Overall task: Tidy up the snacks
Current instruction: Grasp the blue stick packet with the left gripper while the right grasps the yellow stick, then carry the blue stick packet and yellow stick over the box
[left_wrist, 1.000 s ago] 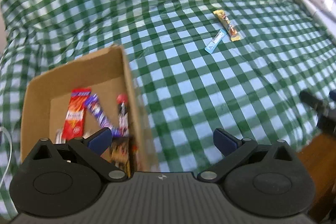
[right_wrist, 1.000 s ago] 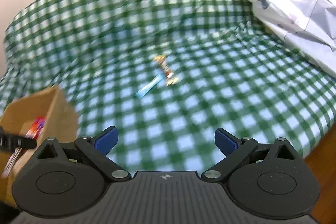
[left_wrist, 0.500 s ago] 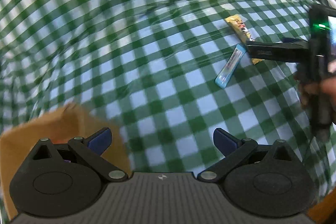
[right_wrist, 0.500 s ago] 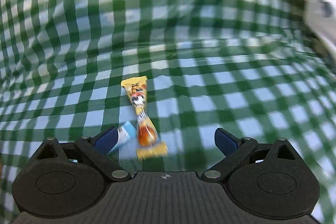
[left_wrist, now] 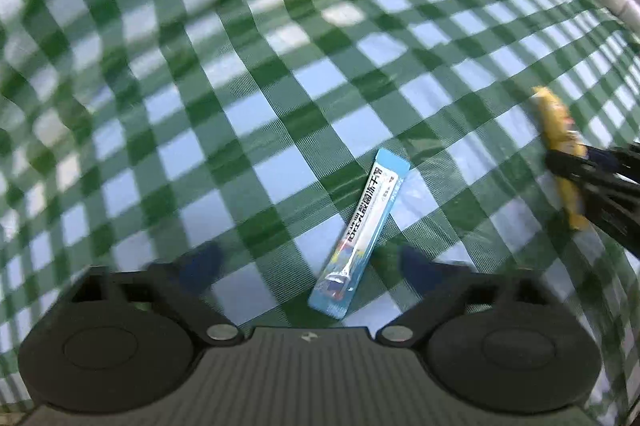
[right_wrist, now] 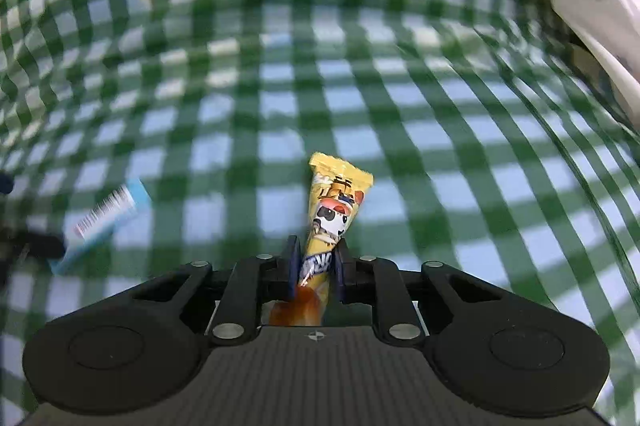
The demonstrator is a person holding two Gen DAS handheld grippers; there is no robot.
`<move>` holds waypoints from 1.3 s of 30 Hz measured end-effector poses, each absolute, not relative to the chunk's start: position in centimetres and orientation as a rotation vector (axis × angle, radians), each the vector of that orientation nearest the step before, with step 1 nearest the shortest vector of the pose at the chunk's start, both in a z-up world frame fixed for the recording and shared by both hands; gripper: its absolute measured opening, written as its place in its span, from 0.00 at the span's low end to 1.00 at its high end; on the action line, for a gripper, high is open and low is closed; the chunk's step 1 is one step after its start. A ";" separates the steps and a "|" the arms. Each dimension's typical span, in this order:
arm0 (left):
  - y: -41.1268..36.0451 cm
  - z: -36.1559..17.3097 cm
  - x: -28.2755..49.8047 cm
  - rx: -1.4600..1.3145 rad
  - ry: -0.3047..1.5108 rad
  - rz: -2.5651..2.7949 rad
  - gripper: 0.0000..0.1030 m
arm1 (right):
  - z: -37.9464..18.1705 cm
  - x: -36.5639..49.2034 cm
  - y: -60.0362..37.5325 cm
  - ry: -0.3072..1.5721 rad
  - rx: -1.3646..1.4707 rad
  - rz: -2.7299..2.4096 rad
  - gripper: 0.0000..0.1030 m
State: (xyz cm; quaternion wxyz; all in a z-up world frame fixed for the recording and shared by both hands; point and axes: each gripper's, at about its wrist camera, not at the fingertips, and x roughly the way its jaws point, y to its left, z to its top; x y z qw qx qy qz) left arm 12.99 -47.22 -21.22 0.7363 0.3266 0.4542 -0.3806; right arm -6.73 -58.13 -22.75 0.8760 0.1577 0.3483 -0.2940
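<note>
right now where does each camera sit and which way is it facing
Left wrist: on the left tongs, looking steeply down at the blue packet on the checked cloth; its closing jaws flank it without touching.
Right wrist: on the right tongs, angled down at the cloth, jaws closing on the yellow packet.
Shared: both packets and the cloth; each view also catches the other tongs at its edge.
</note>
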 end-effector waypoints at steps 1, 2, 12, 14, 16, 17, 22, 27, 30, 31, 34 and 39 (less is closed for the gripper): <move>-47.6 -21.8 13.3 0.719 1.032 -0.835 0.57 | -23.0 -7.3 -58.1 0.716 0.318 -0.617 0.19; -47.7 -21.6 13.6 0.691 1.034 -0.825 0.38 | -23.2 -7.5 -58.0 0.706 0.311 -0.620 0.20; -41.4 -15.7 10.7 0.563 0.984 -0.851 0.03 | -21.2 -10.1 -53.5 0.658 0.314 -0.638 0.13; -38.8 -13.6 9.0 0.529 0.953 -0.857 0.03 | -19.7 -12.1 -51.5 0.632 0.341 -0.640 0.13; -36.0 -11.4 7.1 0.495 0.948 -0.873 0.03 | -18.3 -14.0 -48.8 0.611 0.383 -0.632 0.13; -34.4 -10.4 6.0 0.479 0.947 -0.881 0.03 | -17.6 -14.9 -47.3 0.607 0.403 -0.629 0.13; -25.5 -5.8 0.1 0.424 0.938 -0.886 0.03 | -13.8 -18.3 -39.5 0.591 0.442 -0.552 0.13; -16.2 -2.2 -4.6 0.417 0.894 -0.818 0.03 | -10.0 -19.7 -29.8 0.595 0.420 -0.398 0.13; -10.3 -0.8 -6.5 0.407 0.886 -0.761 0.03 | -8.4 -20.1 -23.6 0.593 0.395 -0.297 0.13; -8.3 -0.4 -7.2 0.405 0.876 -0.732 0.03 | -8.1 -20.2 -22.0 0.593 0.385 -0.267 0.13; -2.5 0.6 -9.0 0.390 0.851 -0.653 0.03 | -7.1 -20.7 -16.6 0.590 0.353 -0.189 0.13; 4.4 1.3 -11.9 0.348 0.806 -0.580 0.03 | -4.4 -22.3 -11.1 0.597 0.310 -0.105 0.13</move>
